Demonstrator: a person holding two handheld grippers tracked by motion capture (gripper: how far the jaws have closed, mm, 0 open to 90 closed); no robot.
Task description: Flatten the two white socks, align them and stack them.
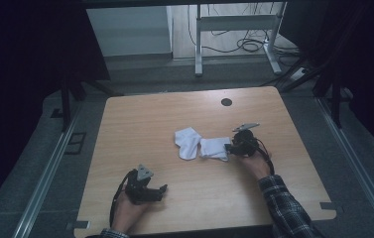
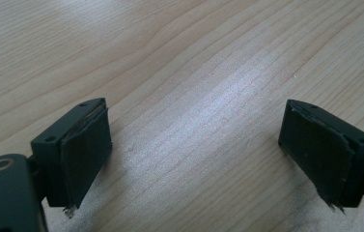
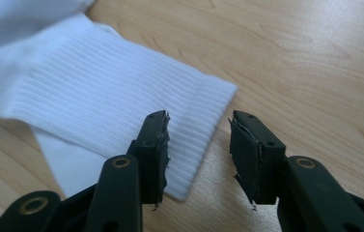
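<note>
- Right now two white socks lie mid-table (image 1: 140,148): right sock (image 1: 215,148) and left sock (image 1: 187,142), touching.
- Right tongs (image 3: 199,145) sit at the right sock's ribbed cuff edge (image 3: 203,116), jaws apart, one jaw over the fabric, the other over bare wood; nothing clamped.
- Sock's long axis runs away from those tongs toward the table's left.
- Left tongs (image 1: 160,191) rest near the front edge, jaws wide apart, empty, well apart from the socks.
- Right hand (image 1: 255,163) is far nearer; likely it grabs the cuff.
</note>
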